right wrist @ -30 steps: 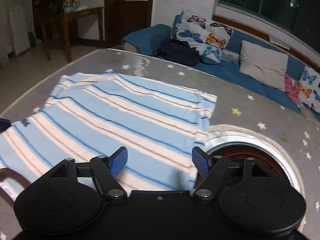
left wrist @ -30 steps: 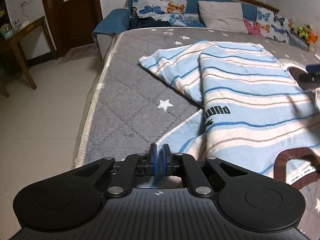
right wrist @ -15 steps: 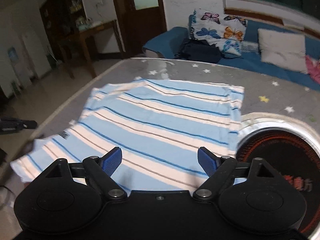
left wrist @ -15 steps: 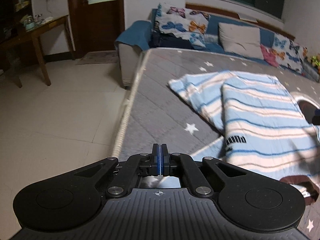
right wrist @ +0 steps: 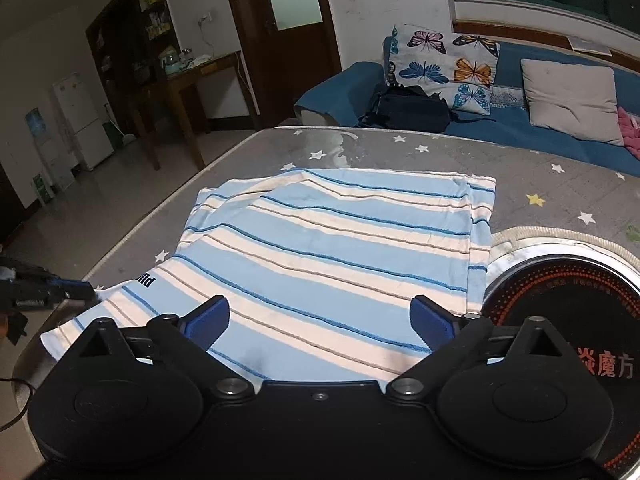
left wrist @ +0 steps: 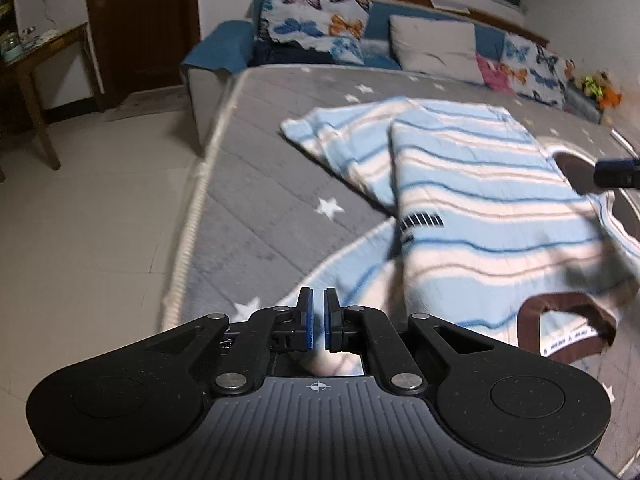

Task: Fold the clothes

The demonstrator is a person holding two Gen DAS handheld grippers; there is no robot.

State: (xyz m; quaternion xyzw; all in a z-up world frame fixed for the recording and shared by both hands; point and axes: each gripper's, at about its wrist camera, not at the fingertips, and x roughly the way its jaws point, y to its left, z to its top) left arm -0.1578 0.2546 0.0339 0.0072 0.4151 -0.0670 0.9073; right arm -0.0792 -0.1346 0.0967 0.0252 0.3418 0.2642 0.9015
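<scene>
The light-blue and cream striped knit shirt (right wrist: 328, 252) is lying partly folded on the grey star-print mattress (left wrist: 256, 184). It is looking soft, light and limp; hems and the brown collar (left wrist: 560, 328) are offering the best hold.

The left gripper (left wrist: 318, 320) is just parting, nothing pinched. The right gripper (right wrist: 320, 320) is spreading wide, empty, above the near hem.
</scene>
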